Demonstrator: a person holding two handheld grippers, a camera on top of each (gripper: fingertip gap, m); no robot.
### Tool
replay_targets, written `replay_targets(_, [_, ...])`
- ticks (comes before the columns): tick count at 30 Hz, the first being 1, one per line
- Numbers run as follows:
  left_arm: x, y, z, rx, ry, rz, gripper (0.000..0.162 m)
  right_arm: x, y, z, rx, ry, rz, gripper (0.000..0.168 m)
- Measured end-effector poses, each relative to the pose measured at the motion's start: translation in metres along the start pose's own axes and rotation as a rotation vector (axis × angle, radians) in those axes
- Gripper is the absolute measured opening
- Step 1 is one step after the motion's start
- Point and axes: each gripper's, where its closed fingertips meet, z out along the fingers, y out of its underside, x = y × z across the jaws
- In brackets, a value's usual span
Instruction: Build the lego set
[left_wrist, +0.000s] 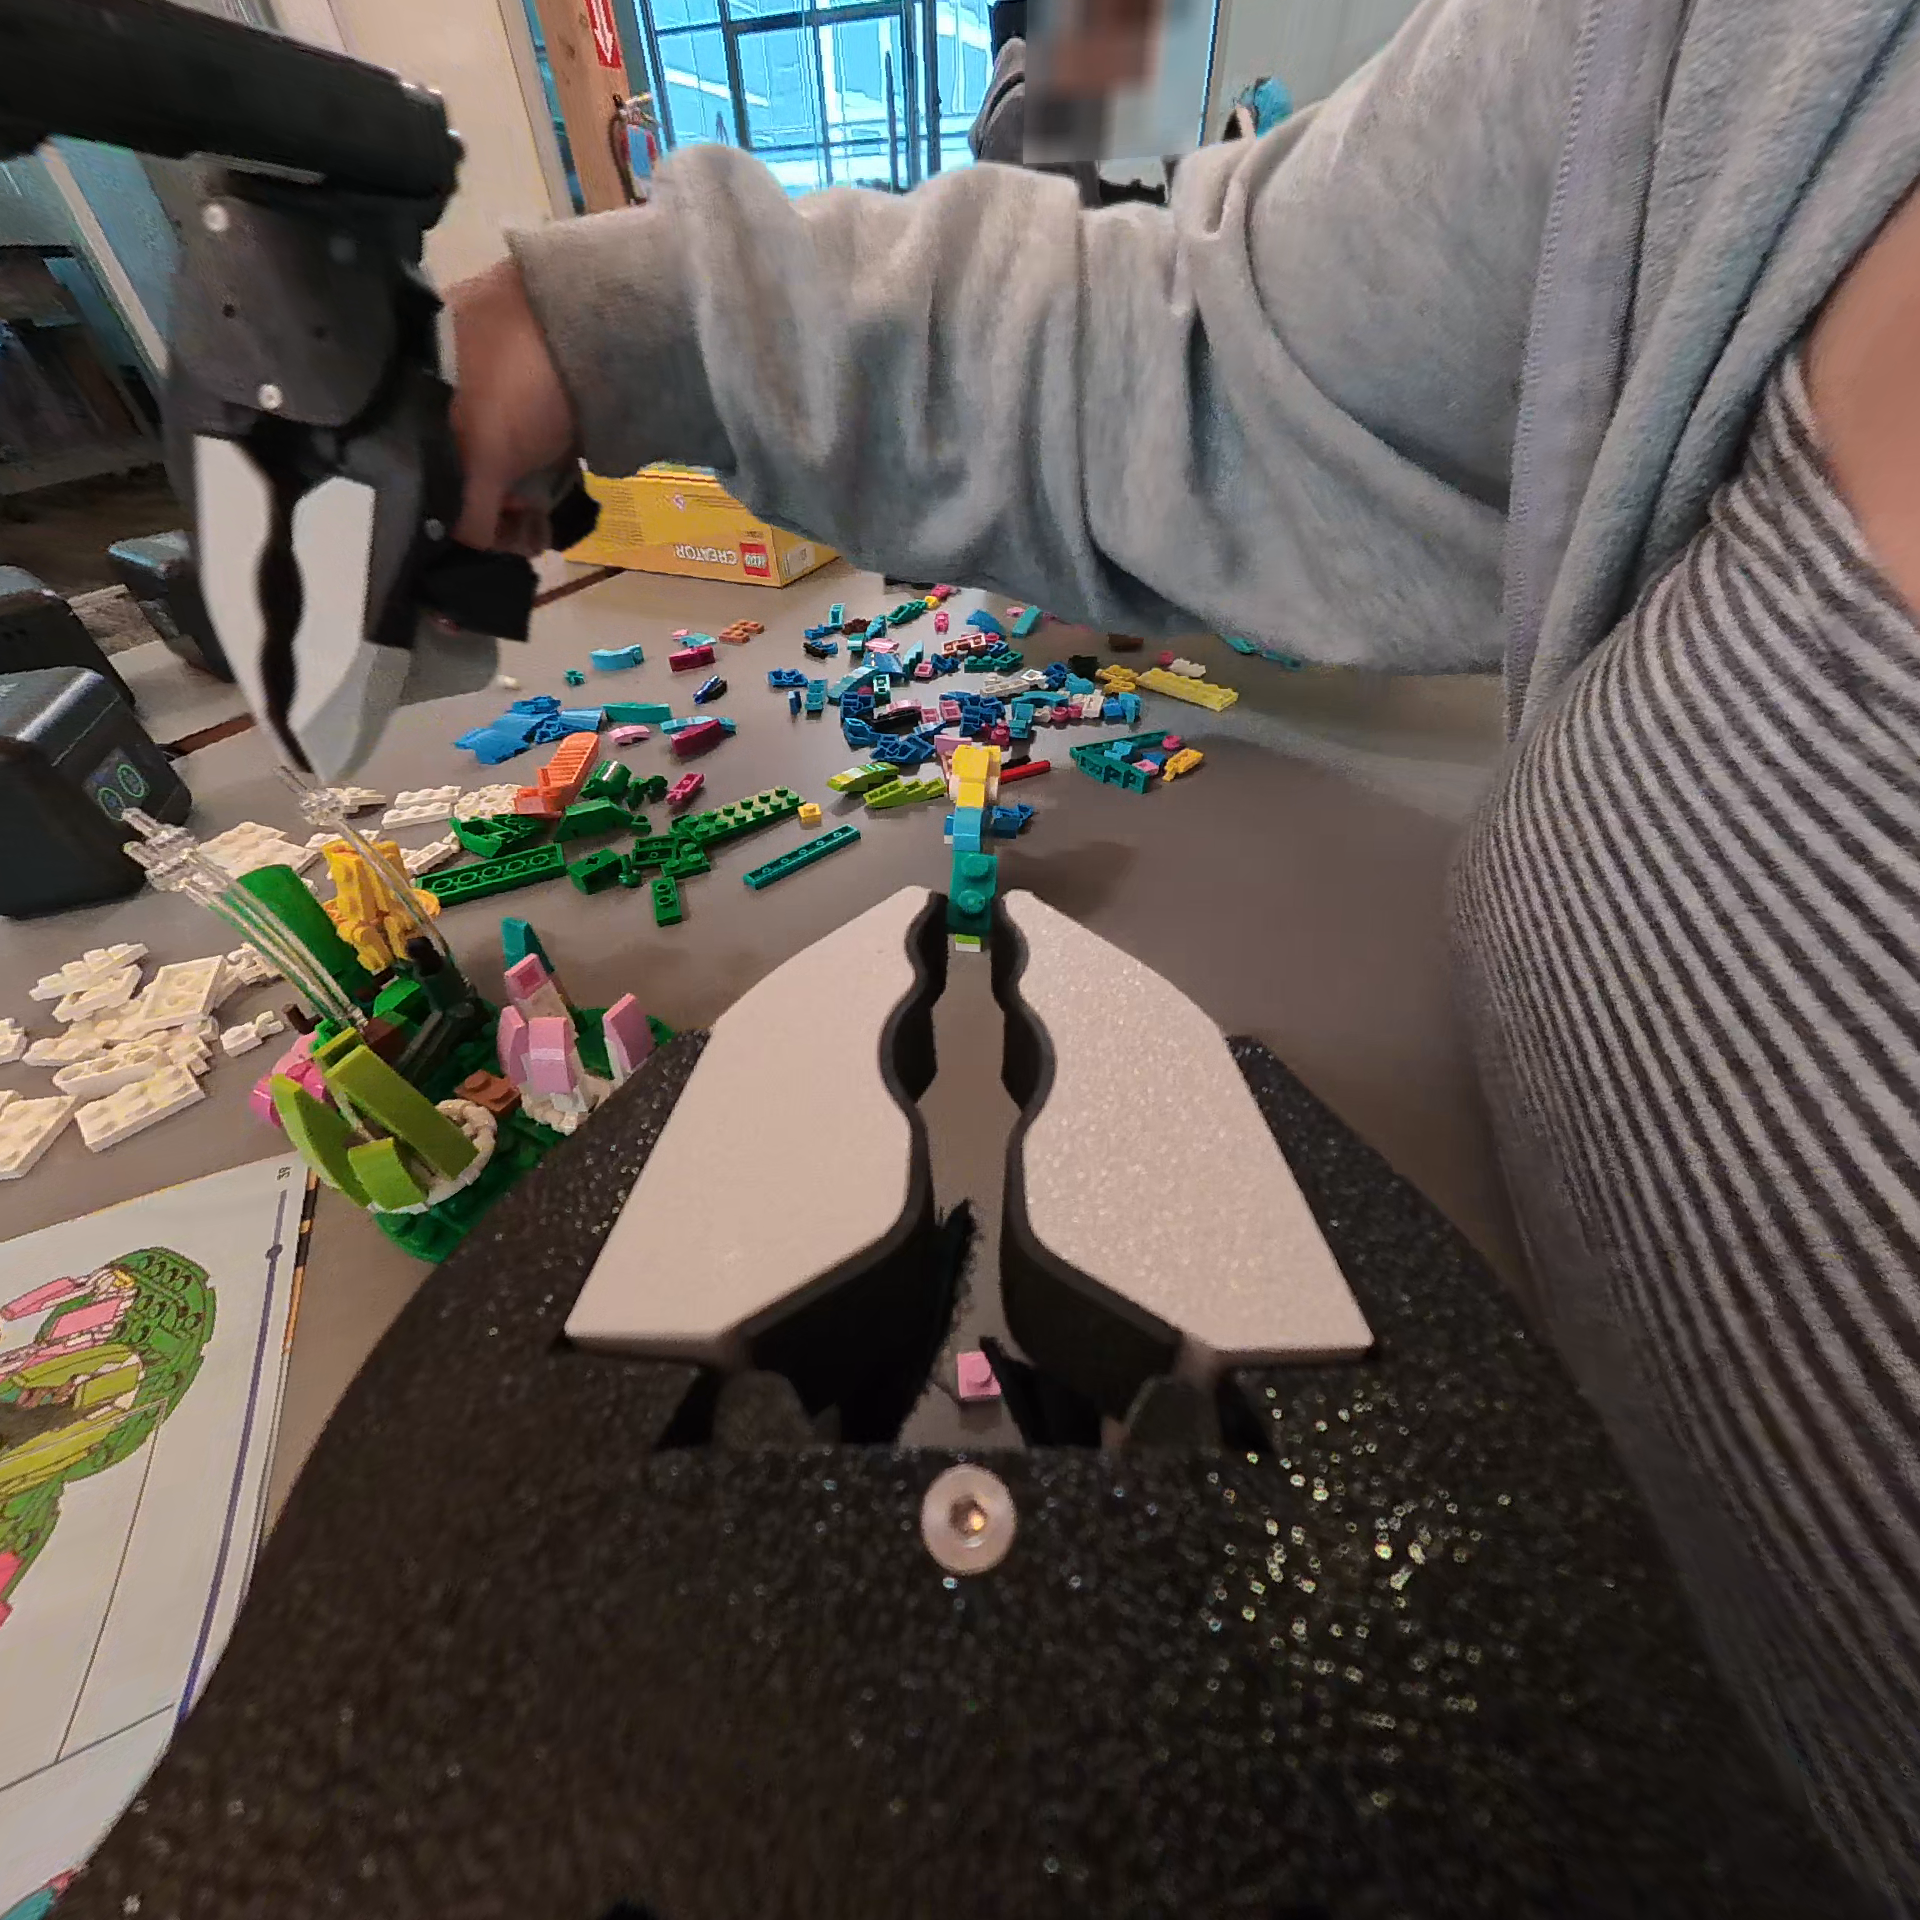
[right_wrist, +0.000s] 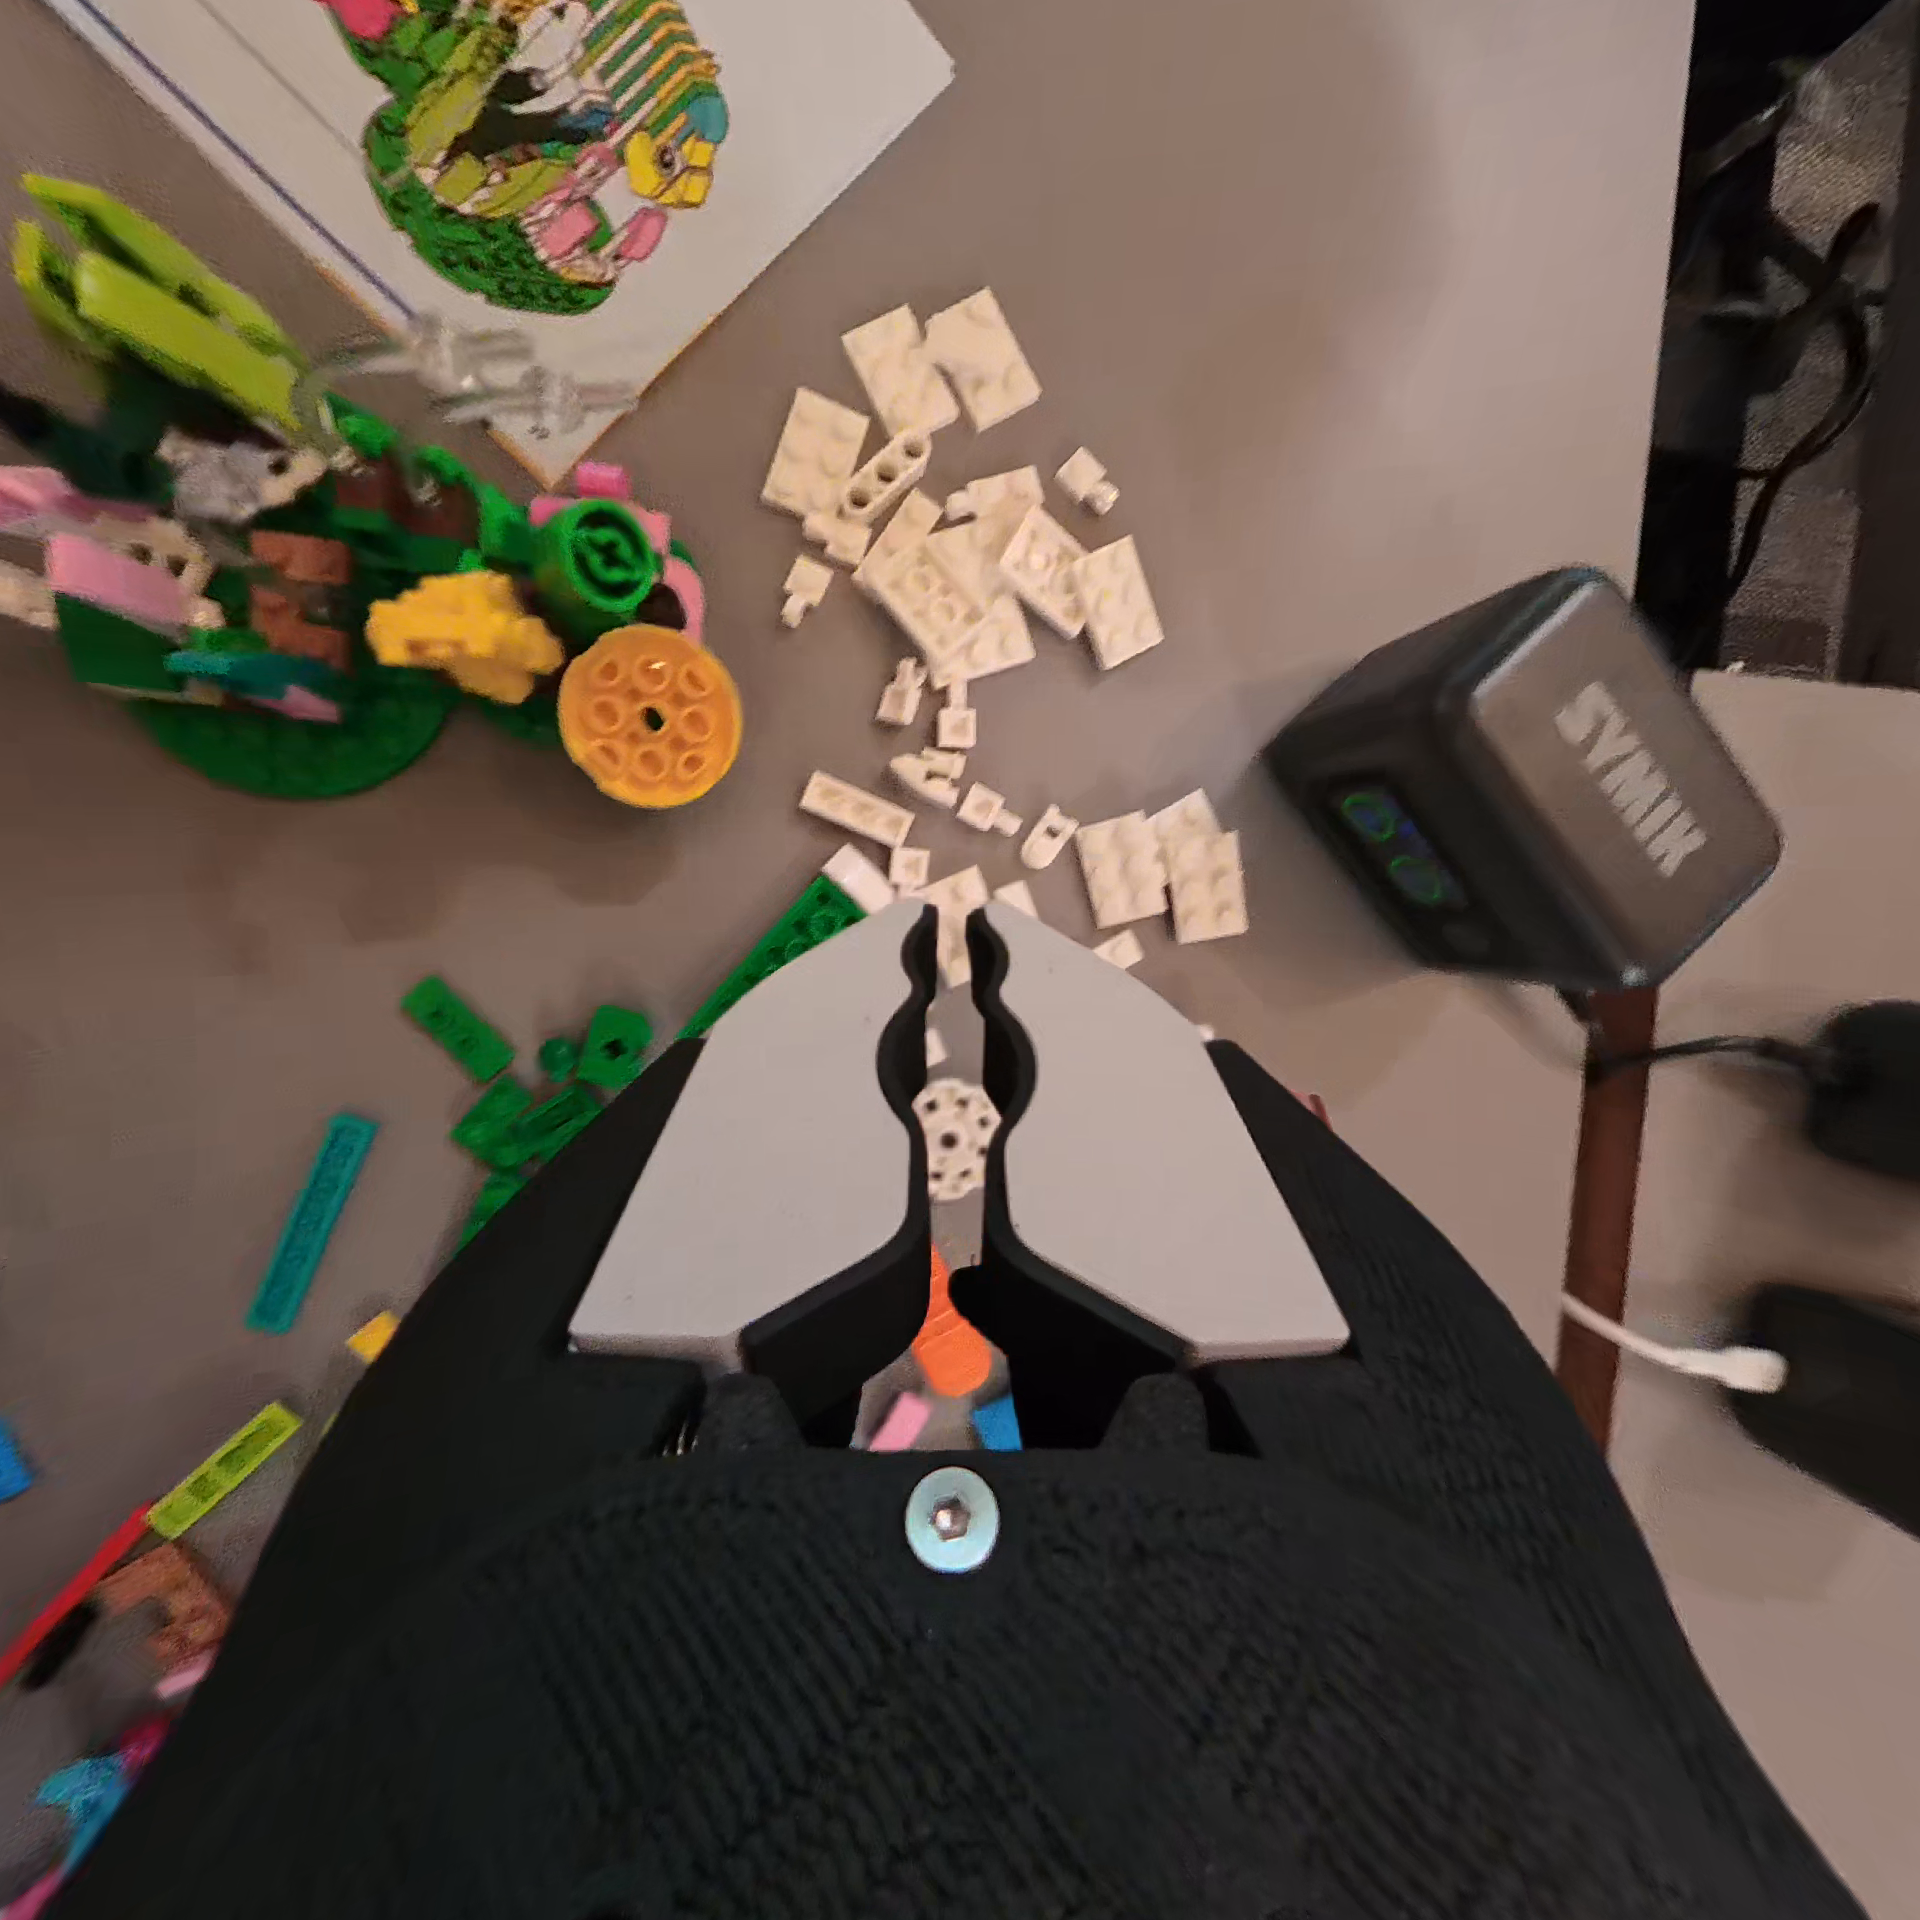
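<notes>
**Left gripper pinching a brick stack; right gripper empty above the white pile**

Left gripper (left_wrist: 972, 920): fingers nearly together, tips clamped on the lower end of a small brick stack (left_wrist: 972, 831). Stack runs teal at the grip, then light blue, then yellow at the far end. It's held off the grey table (left_wrist: 1195, 883), pointing away from the camera toward the loose blue pieces (left_wrist: 925, 707).

Right gripper (right_wrist: 948, 920): jaws almost closed, a thin slit left between the tips, nothing in them. Left wrist view shows it too, top left, tips down, just above the clear rods (left_wrist: 208, 883) sticking up from the partly built model (left_wrist: 416, 1039). Contact with the rods: can't tell, blur there. A hand (left_wrist: 509, 416) in a grey sleeve (left_wrist: 935, 395) holds it.

Model: green base, lime leaves, pink petals, yellow flower, orange round plate (right_wrist: 649, 715) at its edge in the right wrist view. It sits on the table just beside the open instruction booklet (right_wrist: 810, 156), which touches or nearly touches its base.

Loose parts:
- white pieces (right_wrist: 987, 582) spread ahead of the right gripper, beside the model
- green pieces (left_wrist: 623, 831) between the model and the blue pile
- a white round piece (right_wrist: 956, 1138) visible through the right jaw gap, lying on the table below

Also on the table: yellow box (left_wrist: 696, 530) at the far side, dark grey device (right_wrist: 1527, 779) near the white pile.
</notes>
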Motion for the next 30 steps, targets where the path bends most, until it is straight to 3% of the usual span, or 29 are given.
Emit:
replay_targets(6, [0.0, 0.0, 0.0, -0.009, 0.0, 0.0, 0.007, 0.016, 0.004, 0.014, -0.066, -0.033, -0.009, 0.028])
replay_targets(30, [-0.021, 0.002, 0.002, 0.0, -0.012, -0.026, 0.007, 0.013, 0.009, 0.015, -0.05, -0.029, -0.046, 0.023])
